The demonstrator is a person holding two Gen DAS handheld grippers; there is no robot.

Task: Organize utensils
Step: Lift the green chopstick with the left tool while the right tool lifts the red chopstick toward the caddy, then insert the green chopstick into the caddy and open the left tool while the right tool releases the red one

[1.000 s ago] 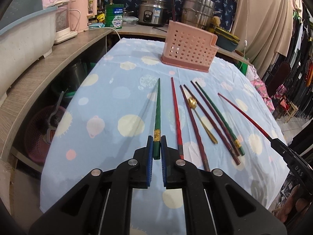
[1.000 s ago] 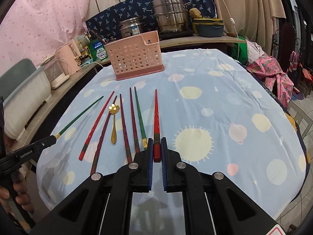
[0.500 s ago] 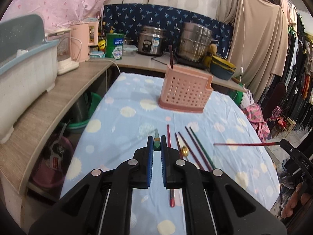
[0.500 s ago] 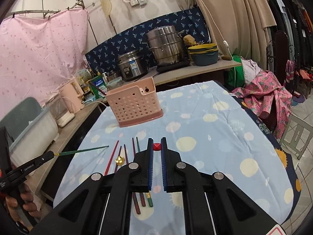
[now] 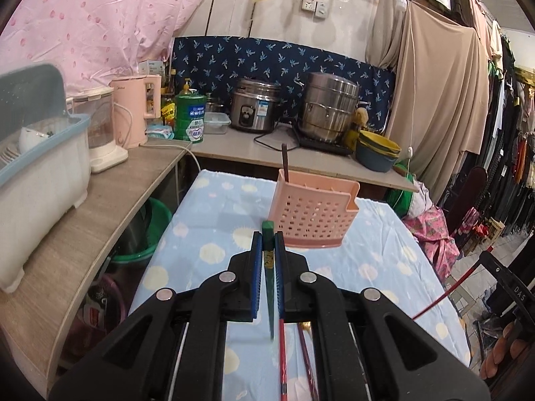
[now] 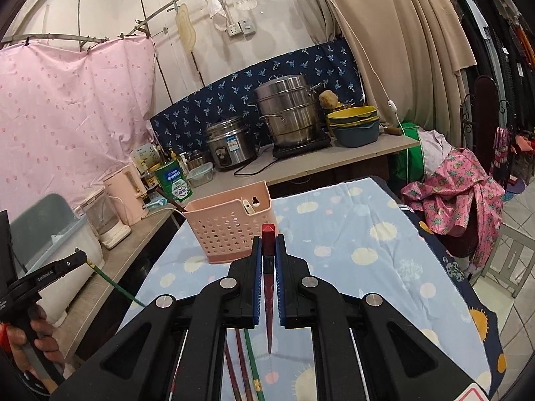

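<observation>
My left gripper (image 5: 268, 245) is shut on a green chopstick (image 5: 268, 267), held near its thick end, thin tip pointing down over the table. My right gripper (image 6: 268, 247) is shut on a red chopstick (image 6: 268, 287) the same way. Both are lifted above the blue spotted tablecloth (image 5: 214, 234). A pink perforated utensil basket (image 5: 314, 212) stands ahead with one dark utensil handle (image 5: 284, 162) in it; it also shows in the right wrist view (image 6: 227, 224). Several chopsticks (image 5: 282, 357) and a gold spoon (image 5: 306, 325) lie on the cloth below the grippers.
A wooden counter (image 5: 83, 214) runs along the left with a white dish rack (image 5: 33, 173), blender and pink kettle (image 5: 133, 113). A back counter holds a rice cooker (image 5: 254, 105), steel steamer pot (image 5: 329, 110) and bowls (image 5: 378, 153). Hanging clothes are at the right.
Both grippers have lifted their chopsticks off the table and tilted them from lying flat to pointing tip-down. The view has risen toward the basket and back wall.
</observation>
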